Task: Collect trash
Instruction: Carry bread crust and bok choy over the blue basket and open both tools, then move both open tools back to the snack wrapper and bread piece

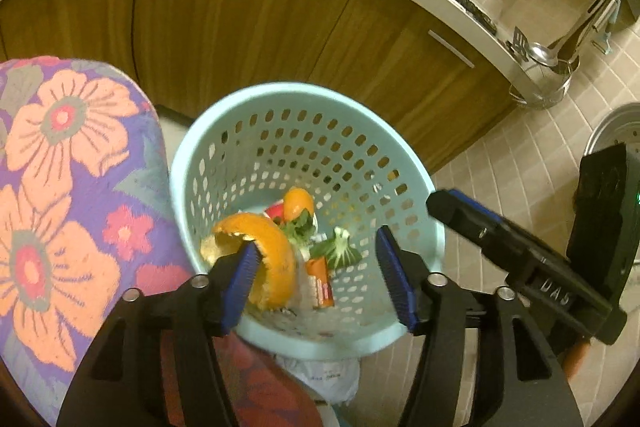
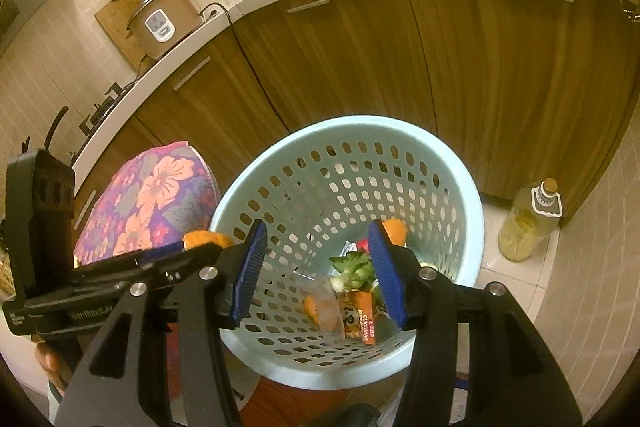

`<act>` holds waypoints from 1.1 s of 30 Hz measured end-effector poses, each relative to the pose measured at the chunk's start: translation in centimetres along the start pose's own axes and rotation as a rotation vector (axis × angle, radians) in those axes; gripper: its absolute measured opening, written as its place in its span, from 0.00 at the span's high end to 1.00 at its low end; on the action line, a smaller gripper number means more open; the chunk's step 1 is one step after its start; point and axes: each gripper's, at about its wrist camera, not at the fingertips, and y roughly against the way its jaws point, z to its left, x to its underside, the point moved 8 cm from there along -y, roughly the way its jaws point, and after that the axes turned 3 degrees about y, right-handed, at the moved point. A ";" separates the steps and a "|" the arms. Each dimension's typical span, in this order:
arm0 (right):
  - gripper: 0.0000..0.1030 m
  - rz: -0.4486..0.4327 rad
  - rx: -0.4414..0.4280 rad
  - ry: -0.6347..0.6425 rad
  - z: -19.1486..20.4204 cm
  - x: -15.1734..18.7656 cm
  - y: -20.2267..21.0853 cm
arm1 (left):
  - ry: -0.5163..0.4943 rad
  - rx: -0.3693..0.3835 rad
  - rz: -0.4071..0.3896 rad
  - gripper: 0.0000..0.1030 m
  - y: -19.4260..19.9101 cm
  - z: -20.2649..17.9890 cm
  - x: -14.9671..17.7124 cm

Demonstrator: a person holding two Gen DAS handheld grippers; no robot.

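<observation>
A pale blue perforated basket [image 1: 304, 91] [image 2: 360, 123] stands on the floor below both grippers. Inside lie a piece of orange peel [image 1: 298, 203], leafy greens [image 1: 340, 247] [image 2: 352, 267], an orange snack wrapper [image 1: 320, 283] [image 2: 366, 323] and clear plastic [image 2: 324, 303]. My left gripper [image 1: 316, 247] is open over the basket's rim. A large curled orange peel [image 1: 276, 259] rests against its left finger only, well apart from the other pad. My right gripper [image 2: 317, 231] is open above the basket with nothing between its pads.
A floral cushion [image 1: 72, 187] [image 2: 156, 195] sits left of the basket. Wooden cabinets [image 2: 440, 67] run behind under a white counter. An oil bottle [image 2: 528, 227] stands on the tiles to the right. A crumpled plastic bag [image 1: 332, 375] lies by the basket's near side.
</observation>
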 end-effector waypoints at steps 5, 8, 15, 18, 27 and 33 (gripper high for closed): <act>0.53 -0.013 -0.005 0.010 0.8 -0.1 0.8 | 0.021 0.037 0.052 0.41 0.1 0.4 0.9; 0.53 -0.024 -0.006 0.014 1.3 -0.3 1.2 | 0.019 0.037 0.080 0.41 0.3 0.6 1.5; 0.53 -0.043 -0.013 0.016 1.8 -0.5 2.0 | -0.021 0.019 0.081 0.31 1.3 0.0 1.4; 0.53 -0.049 -0.014 0.019 1.9 -0.6 2.4 | -0.036 -0.004 0.049 0.31 2.1 -0.1 0.9; 0.53 -0.085 0.011 0.071 3.7 -1.2 3.6 | -0.035 -0.086 -0.187 0.31 8.5 1.5 0.5; 0.53 -0.096 -0.031 0.154 8.9 -1.0 3.4 | 0.002 -0.244 -0.413 0.26 15.8 5.0 1.5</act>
